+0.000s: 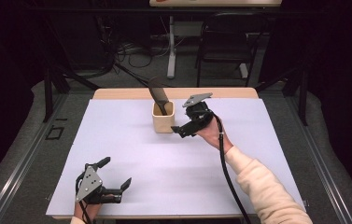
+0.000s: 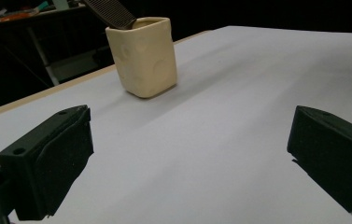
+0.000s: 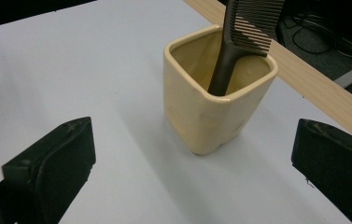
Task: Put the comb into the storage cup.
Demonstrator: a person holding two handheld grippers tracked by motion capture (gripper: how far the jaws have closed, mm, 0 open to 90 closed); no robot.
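Right claw (image 1: 183,129) hangs wide open and empty just beside the cream cup (image 1: 163,117); left claw (image 1: 114,176), also open and empty, rests near the worktop's (image 1: 131,154) front edge. Dark comb (image 3: 239,37) stands handle-down in the cup, its long axis leaning, teeth end up. No writing is readable.

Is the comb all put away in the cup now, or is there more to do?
It looks put away: the black plastic comb stands handle-down inside the cream square ceramic cup, leaning on its rim. Nothing is in hand: the right gripper sits just beside the cup with its fingers wide open and bare, and the left gripper rests open near the table's front edge. Probably all that is left is pulling the right hand away.
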